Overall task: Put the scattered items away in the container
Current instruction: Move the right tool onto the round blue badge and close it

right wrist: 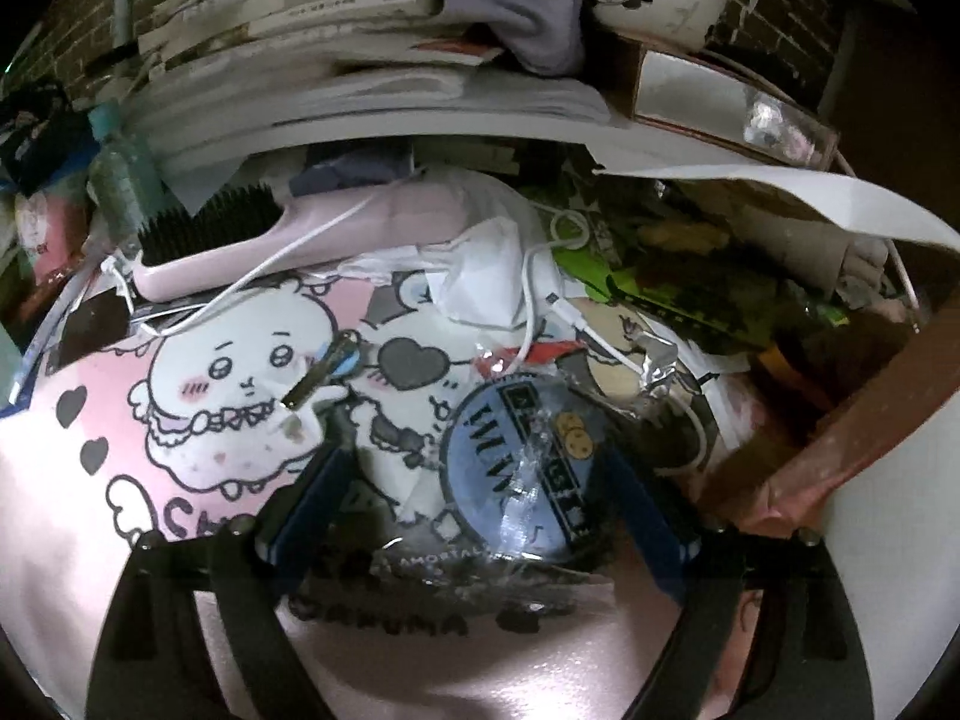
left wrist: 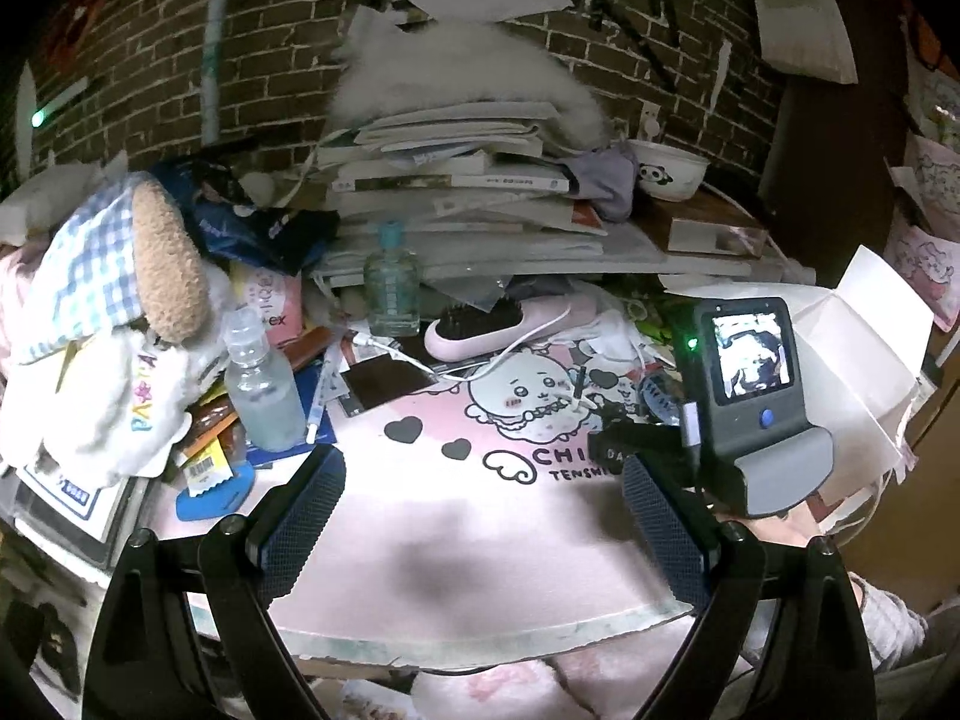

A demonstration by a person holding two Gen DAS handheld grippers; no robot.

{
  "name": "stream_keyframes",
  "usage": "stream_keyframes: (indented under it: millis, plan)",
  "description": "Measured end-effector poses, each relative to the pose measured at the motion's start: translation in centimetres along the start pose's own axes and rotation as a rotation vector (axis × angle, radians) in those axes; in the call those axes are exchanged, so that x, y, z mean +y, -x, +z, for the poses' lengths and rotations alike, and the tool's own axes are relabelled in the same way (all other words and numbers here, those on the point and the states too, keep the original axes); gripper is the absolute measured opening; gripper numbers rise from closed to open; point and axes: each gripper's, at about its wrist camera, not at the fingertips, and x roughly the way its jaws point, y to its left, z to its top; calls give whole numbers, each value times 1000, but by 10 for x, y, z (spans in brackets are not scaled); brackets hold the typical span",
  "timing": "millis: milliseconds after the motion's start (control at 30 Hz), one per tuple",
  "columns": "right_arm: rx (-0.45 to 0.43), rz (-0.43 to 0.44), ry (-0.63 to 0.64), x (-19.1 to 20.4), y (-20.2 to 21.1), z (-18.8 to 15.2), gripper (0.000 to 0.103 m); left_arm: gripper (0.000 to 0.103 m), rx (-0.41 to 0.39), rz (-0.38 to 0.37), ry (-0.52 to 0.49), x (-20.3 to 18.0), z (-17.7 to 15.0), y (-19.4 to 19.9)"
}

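**Straddling the blue packet on a crowded mat**

Straddling the round blue packet [right wrist: 519,468] with my right gripper [right wrist: 480,498], I see its jaws wide, the packet flat on the pink mat [right wrist: 72,510] between the fingers. A white cable [right wrist: 528,300] and pink hairbrush [right wrist: 288,234] crowd behind it. My left gripper [left wrist: 483,516] hangs wide and empty over bare mat near the front edge; bottles [left wrist: 264,384] hem its left.
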Motion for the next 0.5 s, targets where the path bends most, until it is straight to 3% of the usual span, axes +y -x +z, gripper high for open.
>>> stream_keyframes:
  millis: [233,333,433,500]
  plan:
    - [-19,2,-71,-1,3,-7,86,93,0,-27,7,1,1,-3]
    - [-48,11,-101,-7,6,-8,65,93,0,-32,-3,-1,2,-3]
    - [-57,33,-106,-10,8,-8,63,93,2,-29,-6,-1,2,-4]
    - [-71,38,-99,-9,9,-10,55,93,1,-33,-5,-1,2,-4]
